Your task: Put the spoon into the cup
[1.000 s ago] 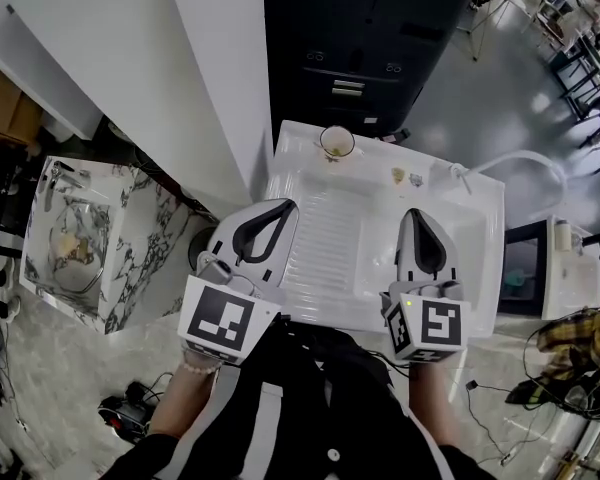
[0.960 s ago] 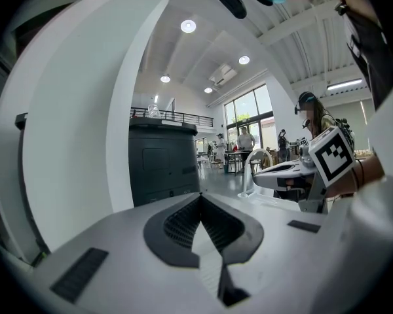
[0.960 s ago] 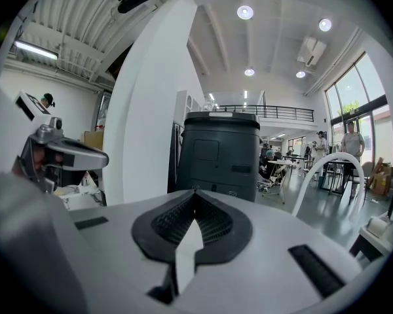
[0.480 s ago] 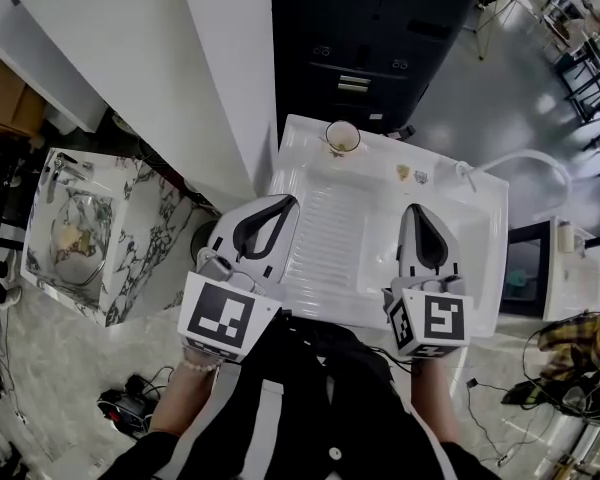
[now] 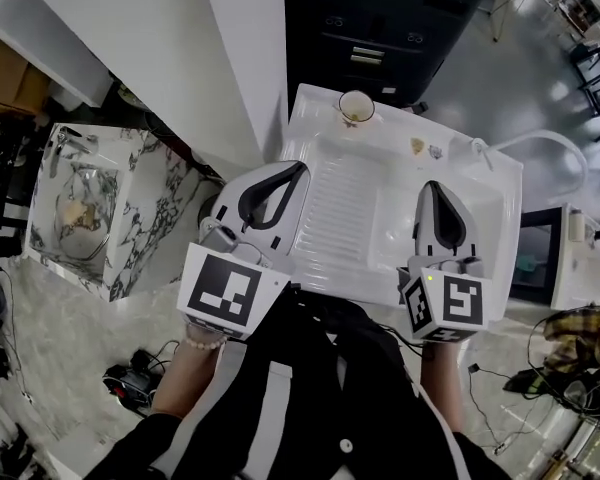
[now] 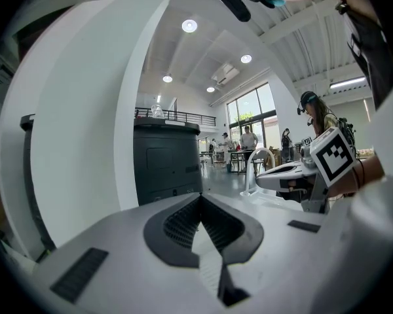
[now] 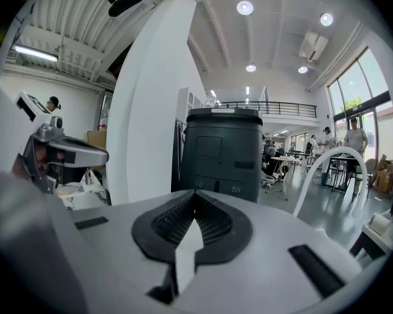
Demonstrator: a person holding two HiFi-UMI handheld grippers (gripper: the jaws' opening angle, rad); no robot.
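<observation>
Left gripper and right gripper sit unmoved, jaws pressed together; pale cup seems stained inside.

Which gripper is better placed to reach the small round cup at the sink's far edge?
Probably left: the left gripper lies nearer the small round cup and angles toward it; the right gripper points past it.
</observation>
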